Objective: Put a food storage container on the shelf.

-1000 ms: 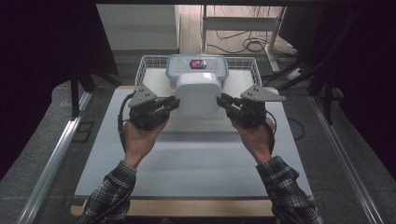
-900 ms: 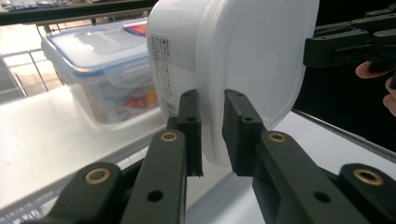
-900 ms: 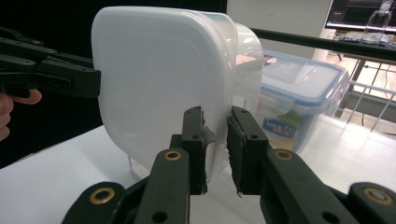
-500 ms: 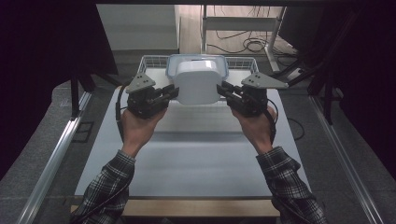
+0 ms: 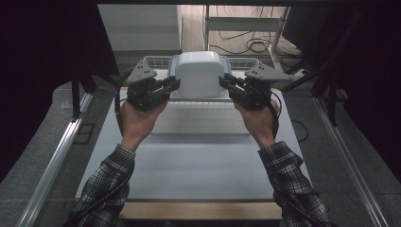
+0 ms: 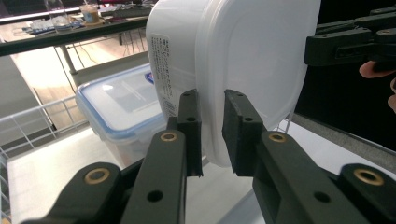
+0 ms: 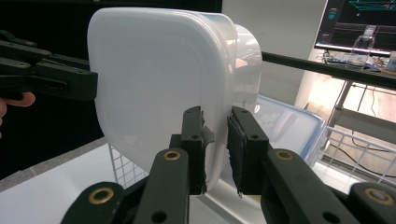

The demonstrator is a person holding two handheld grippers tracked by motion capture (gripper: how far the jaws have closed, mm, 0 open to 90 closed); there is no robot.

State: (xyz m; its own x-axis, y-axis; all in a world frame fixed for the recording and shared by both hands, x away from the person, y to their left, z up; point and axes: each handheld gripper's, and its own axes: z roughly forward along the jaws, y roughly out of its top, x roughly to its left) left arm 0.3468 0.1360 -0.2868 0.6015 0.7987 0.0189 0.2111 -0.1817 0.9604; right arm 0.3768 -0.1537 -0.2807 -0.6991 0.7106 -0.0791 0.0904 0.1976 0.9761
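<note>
A white plastic container with a white lid (image 5: 199, 73) hangs in the air above the wire basket (image 5: 156, 61), tipped on its side so the lid faces me. My left gripper (image 5: 176, 83) is shut on its left rim (image 6: 211, 126), and my right gripper (image 5: 223, 81) is shut on its right rim (image 7: 217, 140). In the left gripper view a label with small print (image 6: 167, 70) runs down the container's wall. Below it, inside the basket, sits a clear box with a blue-rimmed lid (image 6: 119, 100), which also appears in the right gripper view (image 7: 289, 123).
The wire basket stands at the far edge of the white table top (image 5: 198, 156). A metal rail (image 5: 52, 165) runs along the table's left side. Behind the table are a stand and cables on the floor (image 5: 250, 45).
Both grippers have lifted the white container higher and away from me over the basket, and it has tipped so the lid faces the camera. It now covers the blue-lidded box.
</note>
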